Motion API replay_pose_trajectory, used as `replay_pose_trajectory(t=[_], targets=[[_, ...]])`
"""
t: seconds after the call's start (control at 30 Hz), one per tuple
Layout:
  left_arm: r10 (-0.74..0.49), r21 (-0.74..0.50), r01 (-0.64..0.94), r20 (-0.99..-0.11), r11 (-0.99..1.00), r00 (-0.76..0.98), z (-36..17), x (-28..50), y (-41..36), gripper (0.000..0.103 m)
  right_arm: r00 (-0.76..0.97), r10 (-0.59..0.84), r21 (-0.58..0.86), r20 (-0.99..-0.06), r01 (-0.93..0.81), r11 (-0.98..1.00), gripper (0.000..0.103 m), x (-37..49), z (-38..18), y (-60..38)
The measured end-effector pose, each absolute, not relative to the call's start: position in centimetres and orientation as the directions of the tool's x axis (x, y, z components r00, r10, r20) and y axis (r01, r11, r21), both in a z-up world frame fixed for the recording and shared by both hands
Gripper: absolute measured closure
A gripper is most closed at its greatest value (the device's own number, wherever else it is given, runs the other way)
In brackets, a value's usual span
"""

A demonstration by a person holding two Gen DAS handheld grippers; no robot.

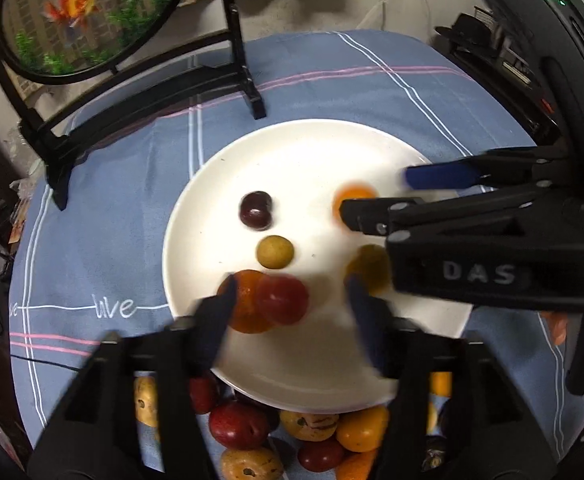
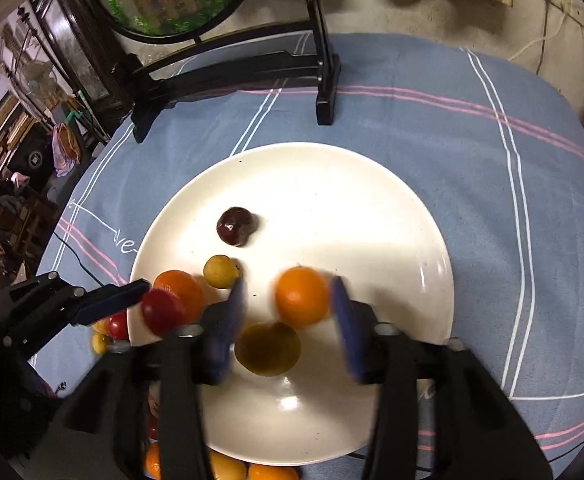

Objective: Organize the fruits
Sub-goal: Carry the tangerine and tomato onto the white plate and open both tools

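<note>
Under both tongs, white plate (image 2: 392, 216) on the blue checked tablecloth (image 2: 452, 120), six fruits on it so far. Ahead of the right gripper (image 2: 288, 320): dark plum (image 2: 236, 226) farthest out, small yellow-green fruit (image 2: 220, 271) nearer. Between its spread, blurred fingers: orange fruit (image 2: 302, 296), and an olive-brown fruit (image 2: 268, 348) just below it; pads press on neither, so released. Left gripper (image 1: 288, 312) also open, a red fruit (image 1: 284, 300) and an orange one (image 1: 244, 304) lying touching beside its left finger, nothing gripped. Close behind the left gripper, off the plate's near rim, a pile of loose fruit (image 1: 312, 424): red, yellow and orange, still on the cloth. Judged: plating is underway, less than half done, most of the pile still to move.
</note>
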State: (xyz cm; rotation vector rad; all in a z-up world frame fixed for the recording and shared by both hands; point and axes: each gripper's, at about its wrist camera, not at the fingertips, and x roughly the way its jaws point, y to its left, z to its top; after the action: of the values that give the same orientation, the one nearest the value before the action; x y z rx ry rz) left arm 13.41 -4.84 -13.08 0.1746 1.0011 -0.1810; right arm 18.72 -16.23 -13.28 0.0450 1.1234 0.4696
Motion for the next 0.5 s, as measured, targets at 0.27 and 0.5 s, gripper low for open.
replay_pose_trajectory(t=[0.27, 0.5], targets=[[-0.085, 0.033, 0.197, -0.822, 0.98, 0.563, -10.8, 12.7, -3.2, 0.036, 0.438, 0.378, 0.264, -0.815, -0.3, 0.917, 0.035, 17.6, -10.3, -19.1], [-0.084, -0.019, 0.112, -0.786, 0.994, 0.612, -8.1, 9.2, 1.0, 0.031, 0.496, 0.395, 0.249, -0.773, -0.335, 0.909, 0.035, 12.0, -7.1, -21.9]])
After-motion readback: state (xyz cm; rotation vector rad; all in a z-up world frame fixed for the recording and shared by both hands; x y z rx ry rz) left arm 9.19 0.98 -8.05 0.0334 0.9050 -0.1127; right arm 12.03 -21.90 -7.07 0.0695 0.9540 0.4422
